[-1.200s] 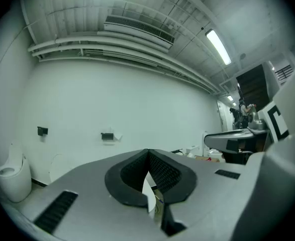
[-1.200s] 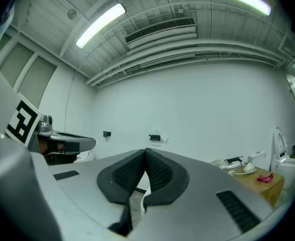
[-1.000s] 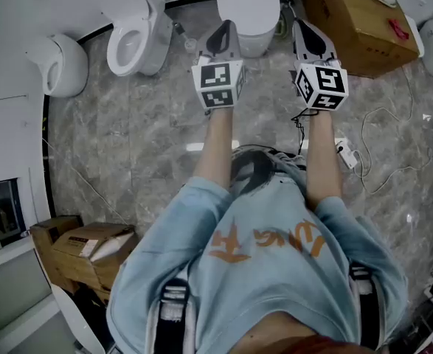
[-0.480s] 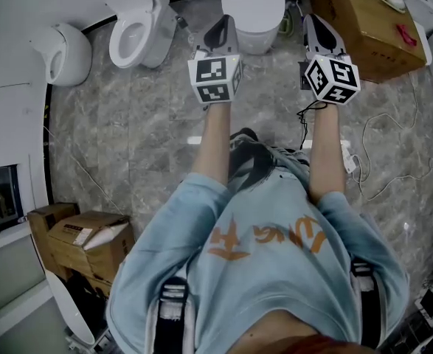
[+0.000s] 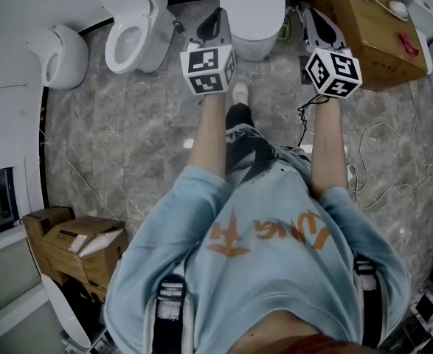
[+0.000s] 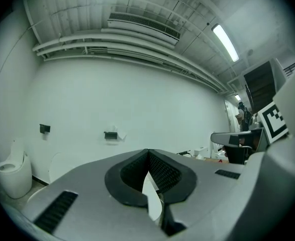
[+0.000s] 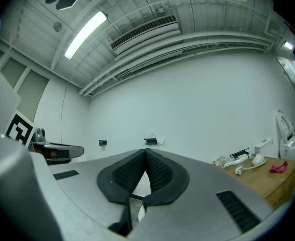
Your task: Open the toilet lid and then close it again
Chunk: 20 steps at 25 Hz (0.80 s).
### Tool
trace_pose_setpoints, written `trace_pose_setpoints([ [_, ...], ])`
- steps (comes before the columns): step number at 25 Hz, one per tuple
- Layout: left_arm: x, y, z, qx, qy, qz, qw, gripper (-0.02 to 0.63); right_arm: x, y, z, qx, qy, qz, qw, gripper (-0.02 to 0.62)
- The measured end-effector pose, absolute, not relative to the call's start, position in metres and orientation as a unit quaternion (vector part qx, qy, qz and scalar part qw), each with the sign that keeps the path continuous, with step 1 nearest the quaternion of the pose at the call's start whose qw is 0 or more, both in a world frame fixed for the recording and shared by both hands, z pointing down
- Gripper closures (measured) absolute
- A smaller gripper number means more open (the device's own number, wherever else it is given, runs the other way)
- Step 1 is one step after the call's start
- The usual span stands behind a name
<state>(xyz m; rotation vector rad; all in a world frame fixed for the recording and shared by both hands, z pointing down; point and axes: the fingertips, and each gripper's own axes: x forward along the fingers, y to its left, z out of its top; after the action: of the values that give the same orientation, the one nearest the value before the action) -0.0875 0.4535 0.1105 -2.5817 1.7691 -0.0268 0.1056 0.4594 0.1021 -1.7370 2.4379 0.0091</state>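
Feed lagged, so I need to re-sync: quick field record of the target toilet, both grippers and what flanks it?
target: white lidded toilet, lid down, ahead of both grippers
left gripper: shut, empty
right gripper: shut, empty
left of target: white open-bowl toilet
right of target: brown cardboard box
floor: grey marble tiles

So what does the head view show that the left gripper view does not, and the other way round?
Only the head view shows the marble floor, the closed toilet lid ahead and the person's blue shirt. Only the left gripper view shows the ceiling lights and the air vent. Both show the left gripper, its jaws together with nothing held, and the right gripper beside it.
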Motion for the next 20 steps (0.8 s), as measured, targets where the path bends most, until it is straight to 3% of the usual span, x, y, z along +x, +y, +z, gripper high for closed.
trace_pose_setpoints([
  [9,-0.107,0.326,0.134,-0.823,0.568,0.010,-0.009,0.583,0.079,0.332,0.112,-0.562,0.825,0.021,0.059,0.581],
  [20,-0.143,0.093,0.195,-0.845,0.527,-0.064,-0.060,0.583,0.029,0.098,0.181,-0.573,0.816,-0.076,0.005,0.581],
])
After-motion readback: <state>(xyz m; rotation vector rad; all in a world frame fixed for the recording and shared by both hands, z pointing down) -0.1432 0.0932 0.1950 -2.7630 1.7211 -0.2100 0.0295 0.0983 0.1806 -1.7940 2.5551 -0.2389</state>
